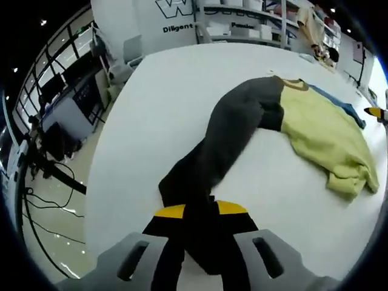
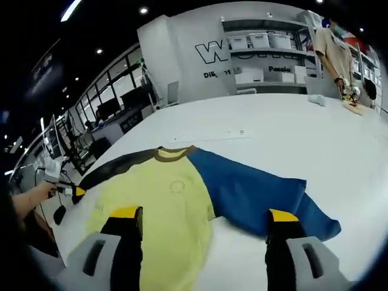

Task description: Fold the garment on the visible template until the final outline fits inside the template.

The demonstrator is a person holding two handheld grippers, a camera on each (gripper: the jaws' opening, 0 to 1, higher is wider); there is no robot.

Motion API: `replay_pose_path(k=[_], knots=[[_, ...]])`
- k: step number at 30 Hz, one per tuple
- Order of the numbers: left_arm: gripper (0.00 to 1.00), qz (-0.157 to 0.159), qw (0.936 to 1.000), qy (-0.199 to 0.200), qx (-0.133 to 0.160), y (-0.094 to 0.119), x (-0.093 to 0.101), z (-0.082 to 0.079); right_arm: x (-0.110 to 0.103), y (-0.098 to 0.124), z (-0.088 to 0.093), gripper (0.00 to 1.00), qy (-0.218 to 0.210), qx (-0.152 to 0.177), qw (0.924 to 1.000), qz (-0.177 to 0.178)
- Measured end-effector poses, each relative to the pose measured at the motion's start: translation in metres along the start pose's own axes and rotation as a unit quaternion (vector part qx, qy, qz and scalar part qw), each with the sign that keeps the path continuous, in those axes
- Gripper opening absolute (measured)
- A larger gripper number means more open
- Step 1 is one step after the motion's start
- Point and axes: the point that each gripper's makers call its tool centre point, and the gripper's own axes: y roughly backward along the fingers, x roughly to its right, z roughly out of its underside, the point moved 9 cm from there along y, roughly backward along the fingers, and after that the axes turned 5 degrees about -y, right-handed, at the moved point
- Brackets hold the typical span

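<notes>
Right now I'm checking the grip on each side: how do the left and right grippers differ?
The left gripper is shut on the garment's dark grey sleeve, stretched out long; the right gripper is open above the yellow body panel and blue sleeve. Both have yellow-tipped black fingers.

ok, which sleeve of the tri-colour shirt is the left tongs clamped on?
The dark charcoal sleeve, pinched in the left tongs. The blue sleeve lies flat, untouched, ahead of the open right tongs.
</notes>
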Motion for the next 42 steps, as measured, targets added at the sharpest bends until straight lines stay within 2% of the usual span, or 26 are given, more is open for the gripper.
replay_pose_path(k=[4, 7, 11, 16, 21, 24, 26, 29, 32, 34, 36, 39, 42], knots=[[0.11, 0.0, 1.0, -0.005, 0.001, 0.001, 0.0, -0.002, -0.008, 0.009, 0.009, 0.83, -0.003, 0.0, 1.0, -0.008], [0.07, -0.006, 0.9997, -0.016, 0.017, 0.009, -0.003, -0.008, -0.014, 0.016, 0.015, 0.8, -0.003, -0.006, 1.0, -0.006], [0.07, -0.027, 0.9992, -0.012, 0.025, 0.01, -0.019, -0.017, -0.022, 0.025, 0.016, 0.81, 0.006, -0.002, 0.9999, -0.011], [0.05, -0.058, 0.9976, -0.004, 0.036, 0.008, -0.033, -0.027, -0.025, 0.027, 0.023, 0.82, 0.018, -0.006, 0.9998, -0.009], [0.06, -0.095, 0.995, -0.007, 0.03, -0.001, -0.046, -0.041, -0.026, 0.025, 0.037, 0.81, 0.022, -0.026, 0.9994, -0.005], [0.13, -0.1, 0.9946, -0.012, 0.025, -0.002, -0.049, -0.041, -0.029, 0.027, 0.039, 0.83, 0.027, -0.027, 0.9993, -0.007], [0.22, -0.102, 0.9944, -0.01, 0.025, 0.001, -0.048, -0.04, -0.029, 0.028, 0.039, 0.84, 0.031, -0.029, 0.9991, -0.01], [0.36, -0.088, 0.9949, -0.028, 0.041, 0.007, -0.039, -0.043, -0.034, 0.031, 0.035, 0.89, 0.022, -0.017, 0.9994, -0.023], [0.44, -0.079, 0.9949, -0.032, 0.055, 0.011, -0.035, -0.046, -0.036, 0.031, 0.035, 0.93, 0.021, -0.015, 0.9993, -0.025], [0.48, -0.051, 0.9942, -0.043, 0.085, 0.017, -0.022, -0.05, -0.042, 0.031, 0.036, 0.95, 0.033, -0.02, 0.9988, -0.032], [0.53, -0.032, 0.9936, -0.042, 0.1, 0.02, -0.013, -0.051, -0.045, 0.031, 0.038, 0.98, 0.038, -0.023, 0.9983, -0.037], [0.62, -0.013, 0.9929, -0.045, 0.11, 0.025, -0.001, -0.051, -0.048, 0.031, 0.042, 0.99, 0.039, -0.023, 0.9979, -0.047], [0.7, 0.021, 0.9913, -0.059, 0.116, 0.034, 0.021, -0.049, -0.05, 0.032, 0.046, 0.99, 0.044, -0.027, 0.9975, -0.049]])
